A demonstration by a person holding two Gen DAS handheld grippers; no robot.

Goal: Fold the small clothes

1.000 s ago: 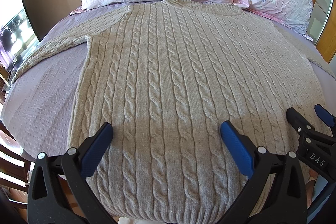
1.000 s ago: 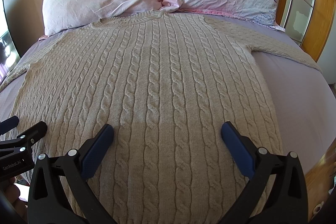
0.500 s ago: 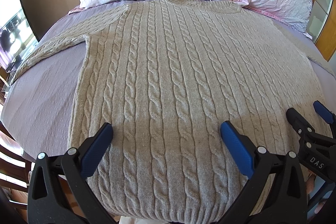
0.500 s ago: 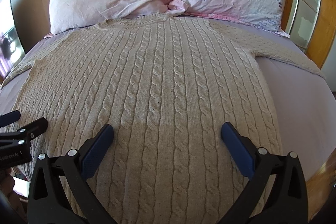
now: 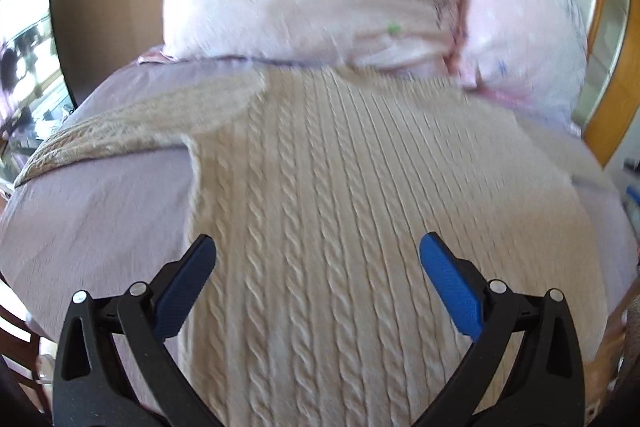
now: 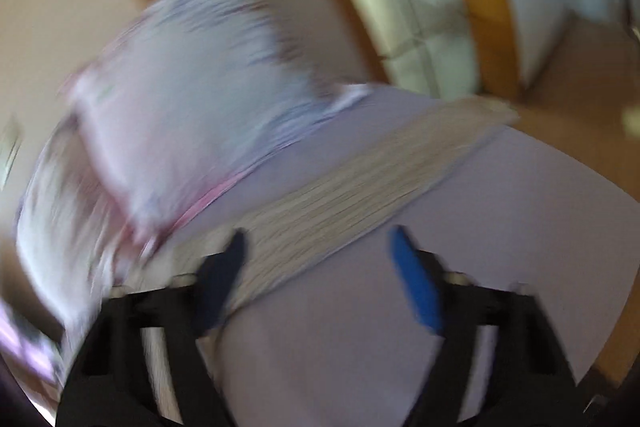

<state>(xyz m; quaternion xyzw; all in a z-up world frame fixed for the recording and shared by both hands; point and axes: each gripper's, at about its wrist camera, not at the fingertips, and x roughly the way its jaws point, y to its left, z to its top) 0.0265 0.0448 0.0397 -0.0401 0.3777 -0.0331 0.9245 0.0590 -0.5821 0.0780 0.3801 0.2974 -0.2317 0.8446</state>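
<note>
1. While the cable-knit sweater (image 5: 340, 227) lies flat on the lilac bed (image 5: 92, 211), the left gripper (image 5: 318, 267) has drifted toward its left edge — jaws wide, empty.
2. Swung off the body, the right gripper (image 6: 318, 259) now faces the right sleeve (image 6: 360, 195) — blurred, jaws apart.

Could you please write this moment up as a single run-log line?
left gripper: open, over sweater body | right gripper: open, at right sleeve | sweater flat on bed, unfolded | right view blurred
</note>
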